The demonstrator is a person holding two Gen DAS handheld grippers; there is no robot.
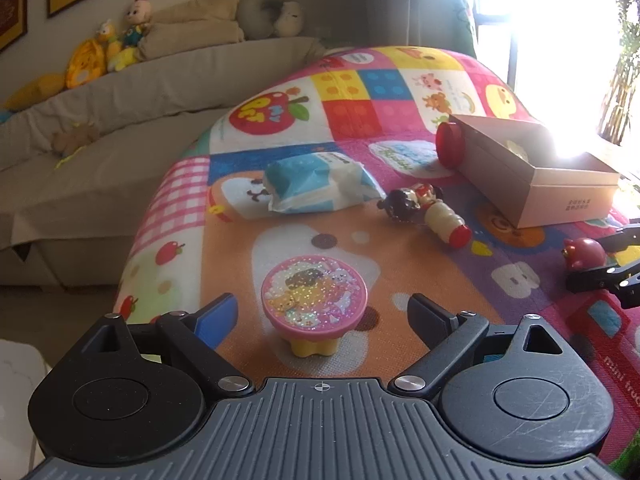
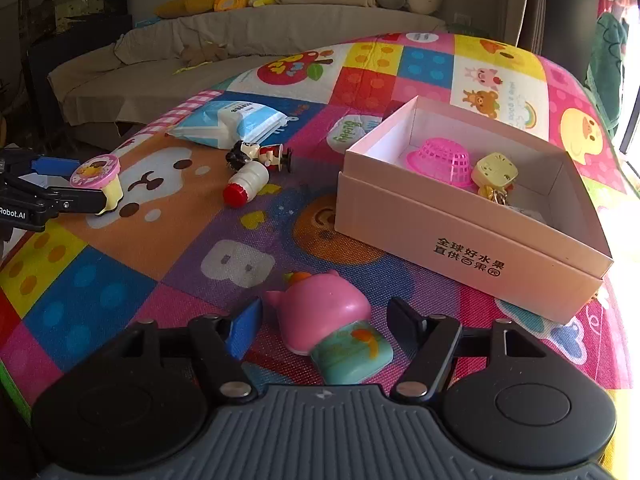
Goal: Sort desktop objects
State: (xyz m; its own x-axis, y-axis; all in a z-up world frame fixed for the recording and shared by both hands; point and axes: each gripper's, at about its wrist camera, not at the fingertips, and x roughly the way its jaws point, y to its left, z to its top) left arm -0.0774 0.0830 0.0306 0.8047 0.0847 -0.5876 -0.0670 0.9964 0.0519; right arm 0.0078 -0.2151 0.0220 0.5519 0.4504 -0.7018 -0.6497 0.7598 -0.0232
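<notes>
So the thing that matters here: the pink toy (image 2: 334, 326) lies on its side right between the right tongs (image 2: 320, 326), long axis running away from the camera, toward the box (image 2: 460, 248) just beyond and to the right. Those tongs are spread either side of it, not pinching as far as I can see. Right hand is clearly the nearer one and tips steeply down at the surface (image 2: 120, 280).

Left tongs (image 1: 322, 318) are wide apart around the glitter-lid cup (image 1: 314, 308), standing upright, untouched. I'd guess the pink toy goes first.
</notes>
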